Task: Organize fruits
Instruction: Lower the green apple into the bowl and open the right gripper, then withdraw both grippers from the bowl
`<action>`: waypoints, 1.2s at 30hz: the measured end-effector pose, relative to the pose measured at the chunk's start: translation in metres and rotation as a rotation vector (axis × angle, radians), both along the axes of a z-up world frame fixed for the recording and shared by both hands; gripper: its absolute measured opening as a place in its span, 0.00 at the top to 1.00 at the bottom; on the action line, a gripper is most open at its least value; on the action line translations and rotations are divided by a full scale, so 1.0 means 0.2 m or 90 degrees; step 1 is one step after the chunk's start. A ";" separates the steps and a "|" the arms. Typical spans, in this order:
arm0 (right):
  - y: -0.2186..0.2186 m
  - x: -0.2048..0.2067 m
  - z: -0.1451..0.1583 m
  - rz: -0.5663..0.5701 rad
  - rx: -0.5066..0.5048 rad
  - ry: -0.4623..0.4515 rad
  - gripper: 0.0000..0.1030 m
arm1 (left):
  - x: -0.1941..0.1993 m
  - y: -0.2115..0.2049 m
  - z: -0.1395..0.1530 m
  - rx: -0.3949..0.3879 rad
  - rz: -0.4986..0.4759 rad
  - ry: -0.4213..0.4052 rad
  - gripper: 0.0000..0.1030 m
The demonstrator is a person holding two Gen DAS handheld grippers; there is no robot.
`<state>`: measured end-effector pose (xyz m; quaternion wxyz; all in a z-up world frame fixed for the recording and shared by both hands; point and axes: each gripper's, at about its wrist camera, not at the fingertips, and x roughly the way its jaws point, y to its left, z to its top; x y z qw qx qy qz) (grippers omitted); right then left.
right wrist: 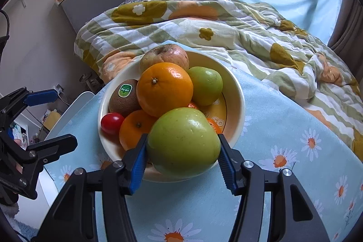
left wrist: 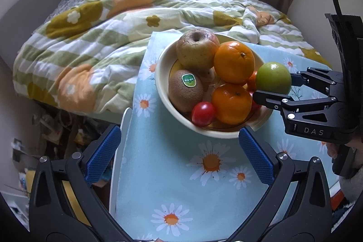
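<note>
green apple [right wrist: 183, 142] hanging over near rim of fruit bowl [right wrist: 236, 87] | right gripper [right wrist: 181, 158] squeezing it on both sides | left gripper [left wrist: 179, 151] spread wide, holding nothing, over daisy cloth [left wrist: 181, 185]

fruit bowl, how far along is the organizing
Mostly done, it seems: the bowl already holds an apple, a kiwi, two oranges, a cherry tomato and a green fruit. In hand: the right gripper grips a second green fruit at the bowl's near rim. Left: release it inside. The left gripper is open, holding nothing.
</note>
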<state>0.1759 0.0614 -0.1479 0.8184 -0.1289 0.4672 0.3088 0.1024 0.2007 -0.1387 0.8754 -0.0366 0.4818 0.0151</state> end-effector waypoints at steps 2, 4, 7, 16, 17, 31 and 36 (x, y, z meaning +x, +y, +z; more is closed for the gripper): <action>0.00 0.00 -0.01 0.005 -0.008 -0.011 0.48 | 0.00 -0.01 0.00 0.001 -0.001 0.001 0.00; 0.00 -0.01 0.01 0.010 0.006 -0.026 0.44 | -0.01 -0.02 -0.01 -0.001 -0.004 0.003 0.00; 0.00 -0.01 0.02 0.017 0.007 -0.032 0.26 | -0.01 -0.04 -0.01 -0.001 -0.008 0.006 0.00; -0.04 0.00 0.03 -0.003 0.009 -0.042 0.25 | -0.01 -0.05 0.00 0.000 -0.020 0.003 0.00; -0.04 0.00 0.04 -0.006 0.009 -0.043 0.25 | -0.01 -0.05 0.01 0.000 -0.023 0.002 0.00; -0.22 -0.14 0.37 -0.122 0.038 -0.079 0.25 | -0.04 -0.12 0.26 0.016 -0.111 -0.041 0.00; -0.35 -0.24 0.54 -0.190 0.035 -0.098 0.25 | -0.04 -0.19 0.39 0.003 -0.142 -0.057 0.00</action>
